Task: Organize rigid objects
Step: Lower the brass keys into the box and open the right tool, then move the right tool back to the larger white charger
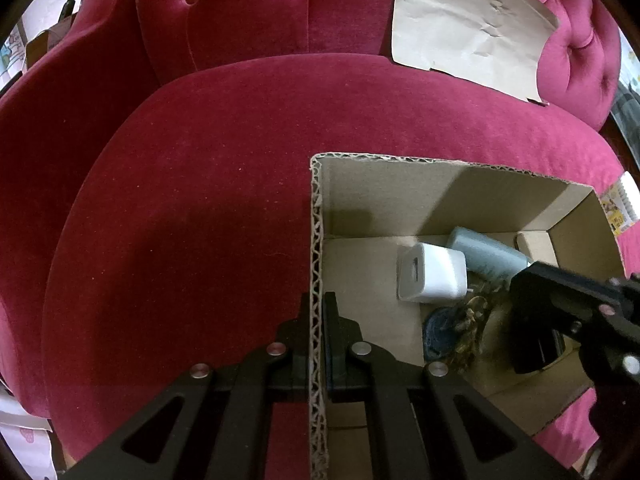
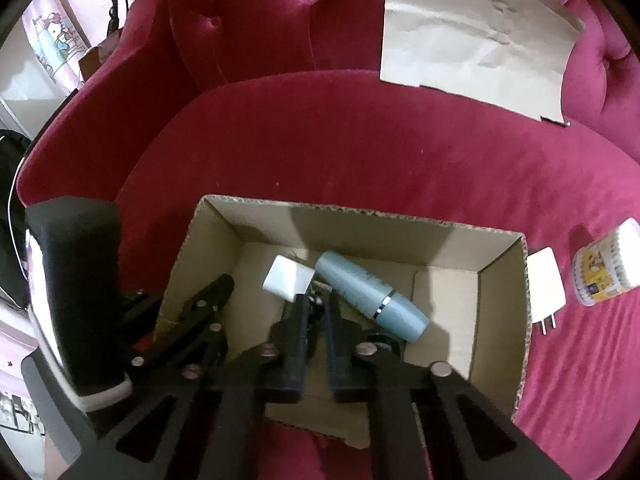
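While our left gripper (image 1: 319, 304) clamped the box (image 1: 316, 216) wall, our right gripper (image 2: 316, 308), jaws nearly together and seemingly empty, hung inside above the tube (image 2: 370, 296). Beyond its right jaw, outside, lay a charger (image 2: 546, 288), probably next, needing opened jaws.

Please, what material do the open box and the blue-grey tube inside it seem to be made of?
The box: corrugated cardboard, matte brown; the wavy fluting shows along its cut top edge. The blue-grey tube: probably plastic with a smooth satin finish, giving soft highlights; a shiny silver ring, perhaps metal or plated, circles it near one end.
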Demonstrator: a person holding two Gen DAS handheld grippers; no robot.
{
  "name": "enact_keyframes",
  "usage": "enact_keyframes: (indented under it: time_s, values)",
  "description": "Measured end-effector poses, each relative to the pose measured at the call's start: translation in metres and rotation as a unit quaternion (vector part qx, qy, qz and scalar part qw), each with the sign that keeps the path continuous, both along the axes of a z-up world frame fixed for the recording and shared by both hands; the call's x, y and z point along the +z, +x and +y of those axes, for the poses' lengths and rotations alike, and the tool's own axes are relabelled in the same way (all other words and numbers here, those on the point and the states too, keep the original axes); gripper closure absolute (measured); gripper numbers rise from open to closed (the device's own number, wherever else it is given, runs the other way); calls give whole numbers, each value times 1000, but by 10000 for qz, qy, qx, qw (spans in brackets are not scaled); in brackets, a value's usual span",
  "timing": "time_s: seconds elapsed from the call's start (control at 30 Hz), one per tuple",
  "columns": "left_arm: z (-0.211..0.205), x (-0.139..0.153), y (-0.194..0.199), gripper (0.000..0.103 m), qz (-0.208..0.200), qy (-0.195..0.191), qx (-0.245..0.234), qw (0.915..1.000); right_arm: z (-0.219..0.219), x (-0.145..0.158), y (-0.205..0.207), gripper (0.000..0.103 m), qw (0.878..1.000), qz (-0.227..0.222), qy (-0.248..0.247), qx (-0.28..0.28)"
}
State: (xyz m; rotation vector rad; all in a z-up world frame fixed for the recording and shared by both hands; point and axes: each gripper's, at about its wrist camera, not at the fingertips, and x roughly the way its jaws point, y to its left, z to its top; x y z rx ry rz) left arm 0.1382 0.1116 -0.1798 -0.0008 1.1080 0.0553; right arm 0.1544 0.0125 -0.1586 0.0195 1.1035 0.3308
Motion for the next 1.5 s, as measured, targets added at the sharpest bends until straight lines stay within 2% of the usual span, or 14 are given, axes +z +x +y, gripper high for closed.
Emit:
enact_keyframes:
  time_s: [0.67,0.7,0.73,0.77,0.83,0.9,0.97,1.07,1.13,1.5]
  values:
    - [-1,0,0,100,4,2,-11,10000,-3,8,-5,97,9999,-120,66,2]
    - [-1,0,0,100,4,1,-9,10000,-4,9,-5,95,9999,-142,50,-1]
    - [-1,0,0,100,7,1,-8,10000,-4,10,-6,82,9998,-185,21,-7]
    - [-1,0,0,99,6,1,-8,10000,-5,12,-6,63,9997,-236,-6,-22]
    - [-1,0,0,99,4,2,-9,10000,-8,17,-7,47,9993,-366,13,-93]
    - [-1,0,0,99,2,5,-10,10000,-12,22,-8,36,9988,-470,21,-143]
    - [-1,0,0,99,2,6,-12,10000,-15,26,-9,19,9982,-571,18,-204]
    - [-1,0,0,99,4,10,-7,10000,-21,33,-10,5,9969,-731,9,-280]
    - [-1,0,0,99,3,7,-9,10000,-25,35,-10,1,9962,-805,-46,-326]
    - [0,0,0,99,8,13,-10,10000,-64,45,-7,0,9924,-1013,-228,-653]
